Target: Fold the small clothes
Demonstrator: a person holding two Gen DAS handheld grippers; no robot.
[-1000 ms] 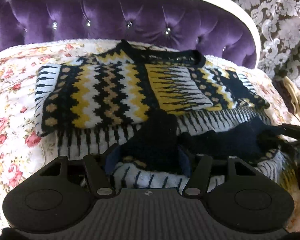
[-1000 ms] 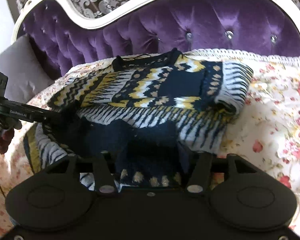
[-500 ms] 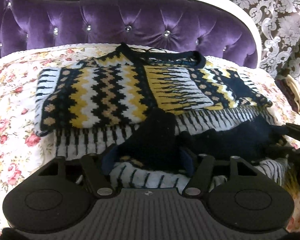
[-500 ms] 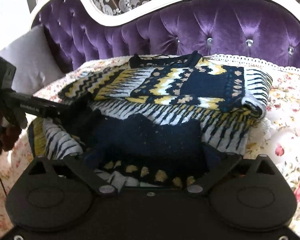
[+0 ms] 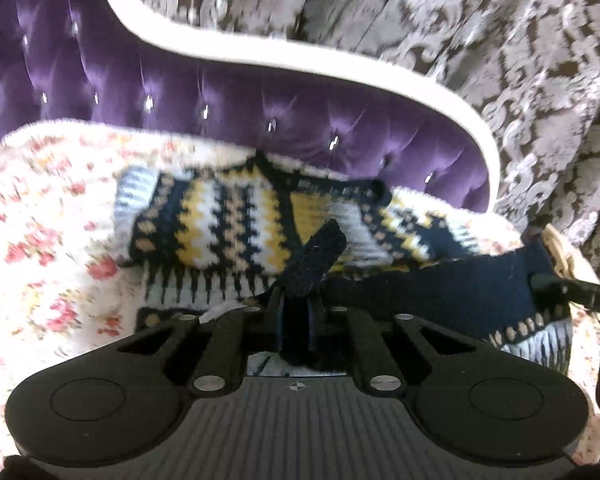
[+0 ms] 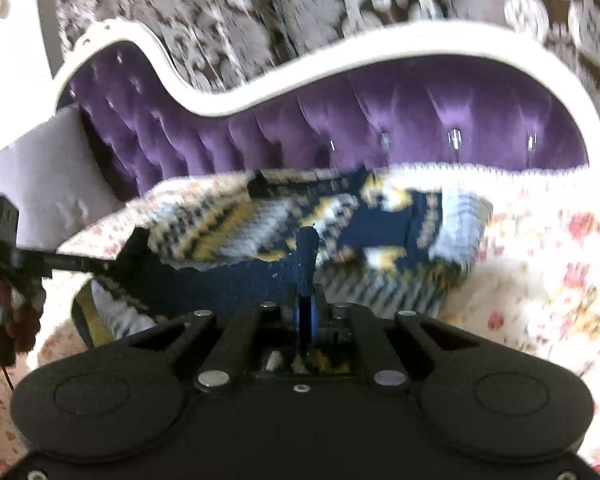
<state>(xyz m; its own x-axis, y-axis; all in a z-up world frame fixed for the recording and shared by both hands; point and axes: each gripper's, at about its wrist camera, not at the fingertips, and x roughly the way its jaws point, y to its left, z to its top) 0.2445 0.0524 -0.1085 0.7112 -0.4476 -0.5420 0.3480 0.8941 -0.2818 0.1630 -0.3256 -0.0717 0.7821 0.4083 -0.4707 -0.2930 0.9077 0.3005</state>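
Note:
A knitted sweater [image 5: 228,232] in navy, yellow and white zigzag lies on the flowered bedspread [image 5: 40,240], sleeves folded in. My left gripper [image 5: 300,304] is shut on its dark navy hem and holds it lifted off the bed. The hem band [image 5: 440,296] stretches right to the other gripper's fingers [image 5: 572,288]. In the right wrist view my right gripper [image 6: 308,300] is shut on the same hem [image 6: 236,280], raised above the sweater body [image 6: 360,224]. The left gripper's fingers [image 6: 80,264] show at the left.
A purple tufted headboard [image 5: 220,100] with a white frame stands behind the bed. A patterned curtain [image 5: 500,60] hangs behind it. A grey pillow [image 6: 48,168] leans at the left in the right wrist view.
Both grippers closed on the sweater's hem and lifted it up off the bed. The views tilted upward and are blurred by motion.

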